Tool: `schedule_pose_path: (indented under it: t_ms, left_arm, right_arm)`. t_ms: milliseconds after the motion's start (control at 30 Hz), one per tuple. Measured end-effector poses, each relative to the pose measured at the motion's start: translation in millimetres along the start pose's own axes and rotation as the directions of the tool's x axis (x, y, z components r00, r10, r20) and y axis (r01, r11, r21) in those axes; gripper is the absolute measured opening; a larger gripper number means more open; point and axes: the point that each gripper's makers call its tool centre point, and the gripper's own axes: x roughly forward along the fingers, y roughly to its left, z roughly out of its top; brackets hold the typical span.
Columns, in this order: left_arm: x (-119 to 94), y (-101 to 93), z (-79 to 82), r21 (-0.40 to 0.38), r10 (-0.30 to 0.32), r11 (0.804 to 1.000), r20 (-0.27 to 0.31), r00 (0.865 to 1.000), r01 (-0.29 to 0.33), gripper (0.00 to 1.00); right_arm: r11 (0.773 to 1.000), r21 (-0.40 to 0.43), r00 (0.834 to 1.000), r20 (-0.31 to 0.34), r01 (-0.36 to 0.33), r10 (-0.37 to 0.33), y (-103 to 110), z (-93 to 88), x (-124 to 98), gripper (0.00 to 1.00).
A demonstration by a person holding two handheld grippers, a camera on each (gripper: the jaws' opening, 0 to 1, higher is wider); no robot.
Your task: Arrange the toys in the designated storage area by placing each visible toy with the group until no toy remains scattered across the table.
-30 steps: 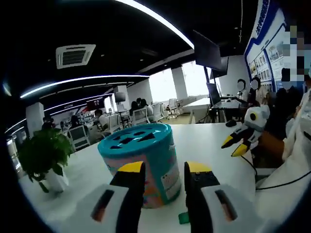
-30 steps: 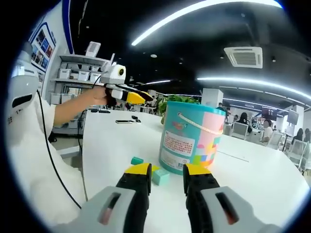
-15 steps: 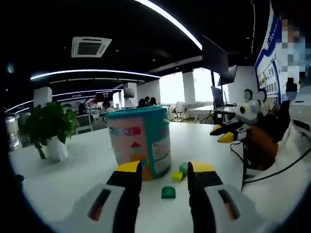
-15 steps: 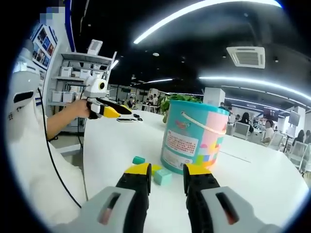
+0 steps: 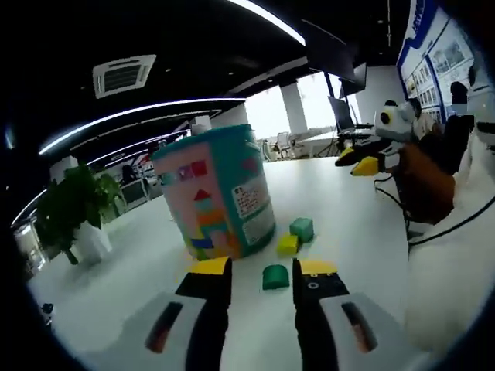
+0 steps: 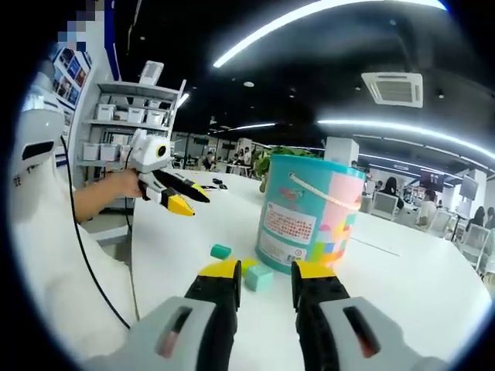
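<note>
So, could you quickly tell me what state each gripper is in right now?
Left gripper: open, holding nothing; green block lies between its fingers.
Right gripper: open, holding nothing.

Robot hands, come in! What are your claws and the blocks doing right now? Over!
Left claw open, empty, lined up on green block. Right claw open, empty, teal block just ahead. Yellow block loose beside toy bucket. Nothing in the way.

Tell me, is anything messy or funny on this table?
Three small blocks lie loose on the table beside the toy bucket instead of with the group: a dark green one, a yellow one and a teal one. The bucket stands upright; nothing looks broken.
</note>
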Motion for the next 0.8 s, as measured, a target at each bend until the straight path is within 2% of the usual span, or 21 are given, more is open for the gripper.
schedule_pose_path:
  t_ms: [33, 333, 467, 533, 633, 700, 733, 800]
  left_arm:
    - [3, -3.2, -2.3, 0.017, -0.041, 0.999, 0.001, 0.999, 0.041, 0.29]
    - [14, -4.9, -19.1, 0.084, -0.092, 0.992, -0.048, 0.995, 0.096, 0.27]
    - [26, -7.3, -24.7, 0.128, -0.15, 0.979, -0.072, 0.986, 0.159, 0.34]
    - [32, -5.8, -25.4, 0.134, -0.163, 0.976, -0.077, 0.984, 0.172, 0.33]
    - [38, -11.2, -24.4, 0.22, -0.219, 0.947, -0.093, 0.971, 0.234, 0.33]
    - [43, -15.6, -21.6, 0.212, -0.267, 0.938, -0.069, 0.961, 0.275, 0.33]
    - [44, -19.8, -22.0, 0.193, -0.302, 0.931, -0.068, 0.951, 0.31, 0.33]
    - [47, -18.3, -22.8, 0.188, -0.317, 0.927, -0.071, 0.946, 0.325, 0.33]
  right_arm:
    - [1.0, 0.0, 1.0, -0.001, 0.001, -0.001, 0, -0.6, 0, 0.26]
    - [1.0, 0.0, 1.0, 0.004, -0.001, 0.001, 1, 0.0, 0, 0.26]
    - [1.0, -0.004, 1.0, -0.001, -0.011, 0.011, 5, -0.6, 2, 0.26]
    - [1.0, -0.003, 1.0, 0.0, -0.014, 0.014, 6, -0.2, 3, 0.26]
    - [1.0, -0.007, 1.0, 0.0, -0.018, 0.018, 7, 0.7, 3, 0.26]
    - [1.0, -0.012, 1.0, 0.0, -0.02, 0.02, 8, 1.2, 3, 0.26]
    - [1.0, -0.01, 1.0, 0.003, -0.02, 0.02, 8, 1.7, 3, 0.26]
    - [1.0, -0.003, 1.0, 0.007, -0.021, 0.021, 8, 1.5, 4, 0.26]
